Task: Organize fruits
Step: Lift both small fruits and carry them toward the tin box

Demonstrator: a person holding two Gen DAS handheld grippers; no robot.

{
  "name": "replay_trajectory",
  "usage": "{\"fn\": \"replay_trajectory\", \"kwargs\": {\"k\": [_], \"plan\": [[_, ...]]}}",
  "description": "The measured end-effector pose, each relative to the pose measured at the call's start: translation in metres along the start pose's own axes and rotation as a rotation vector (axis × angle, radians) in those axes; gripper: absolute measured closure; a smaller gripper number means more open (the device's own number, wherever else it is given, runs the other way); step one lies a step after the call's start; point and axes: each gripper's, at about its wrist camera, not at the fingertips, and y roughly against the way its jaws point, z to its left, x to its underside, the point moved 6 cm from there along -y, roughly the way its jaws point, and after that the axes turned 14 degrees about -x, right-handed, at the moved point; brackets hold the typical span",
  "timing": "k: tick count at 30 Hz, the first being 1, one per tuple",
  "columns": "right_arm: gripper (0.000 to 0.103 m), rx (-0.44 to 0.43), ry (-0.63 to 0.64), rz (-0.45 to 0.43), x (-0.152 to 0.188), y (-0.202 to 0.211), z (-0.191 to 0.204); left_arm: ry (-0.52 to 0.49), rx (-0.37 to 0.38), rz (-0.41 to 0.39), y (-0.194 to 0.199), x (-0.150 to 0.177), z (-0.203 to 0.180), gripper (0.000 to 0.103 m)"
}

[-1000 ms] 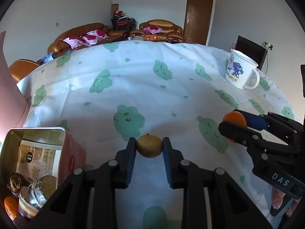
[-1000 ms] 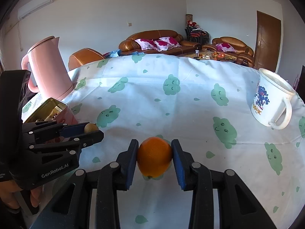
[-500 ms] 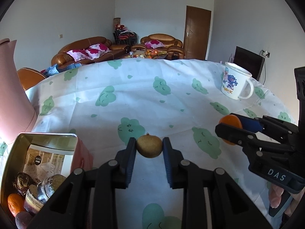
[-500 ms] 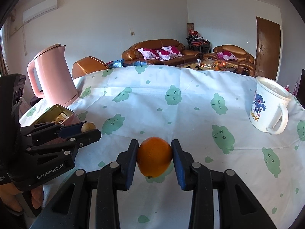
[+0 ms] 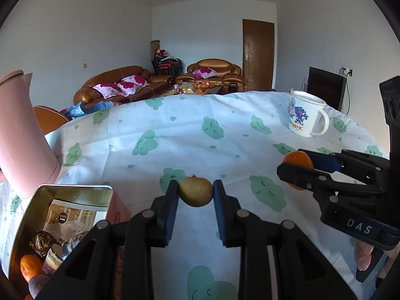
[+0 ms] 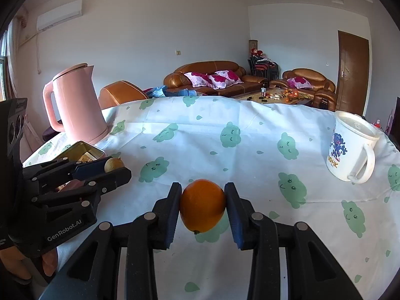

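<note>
Left claw (image 5: 195, 192) gripping kiwi (image 5: 195, 192), tin's (image 5: 30, 215) contents shown only here, right claw (image 6: 203, 205) gripping orange (image 6: 203, 205)

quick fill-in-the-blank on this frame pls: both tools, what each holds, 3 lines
The left tool is shut on a small brown ____.
The right tool is shut on an ____.
The open tin stands next to the pink ____.

Missing words: kiwi; orange; kettle.
</note>
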Motion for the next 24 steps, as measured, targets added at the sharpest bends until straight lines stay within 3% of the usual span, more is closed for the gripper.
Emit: {"fn": "replay_trajectory", "kwargs": {"k": [24], "plan": [[0.066, -0.011, 0.055, -0.086, -0.004, 0.016, 0.011, 0.002, -0.045, -0.131, 0.029, -0.004, 0.001, 0.074]]}}
